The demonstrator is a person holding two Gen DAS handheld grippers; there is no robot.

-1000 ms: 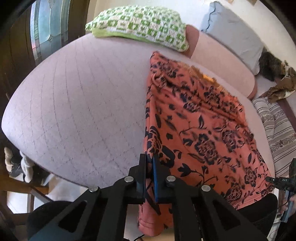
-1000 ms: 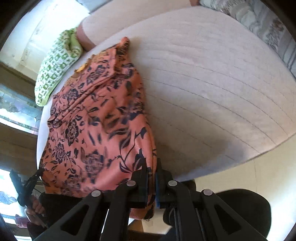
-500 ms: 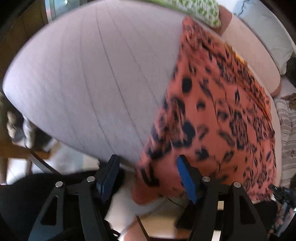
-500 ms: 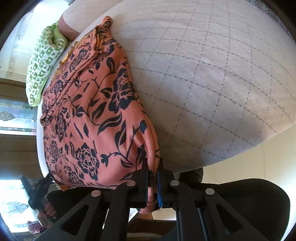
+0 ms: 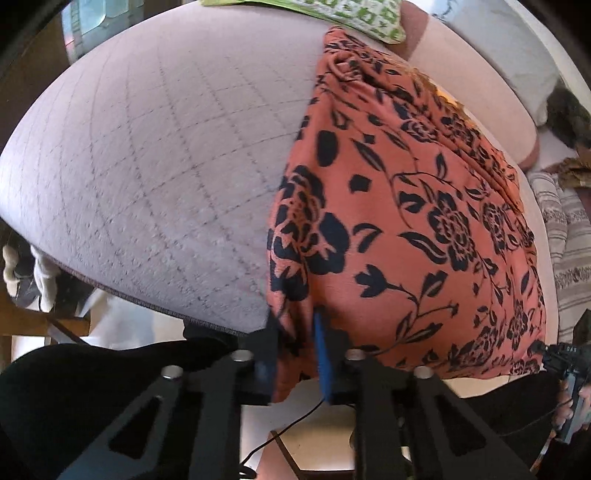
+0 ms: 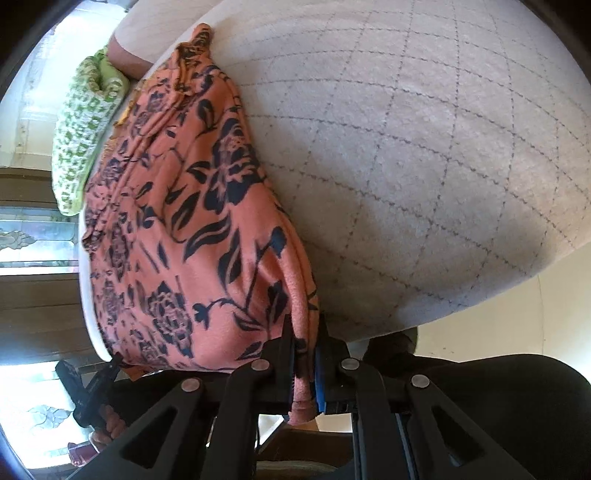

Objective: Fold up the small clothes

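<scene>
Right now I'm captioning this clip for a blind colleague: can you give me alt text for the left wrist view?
The left tongs are closed on the near hem of an orange garment with a black floral print, lying lengthwise on a pale quilted bed. A green patterned pillow sits at the far end.

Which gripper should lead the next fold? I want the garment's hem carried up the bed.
Neither alone, probably. The left gripper and right gripper each pinch a near corner of the orange floral garment at the bed edge, so lifting both together looks best.
</scene>
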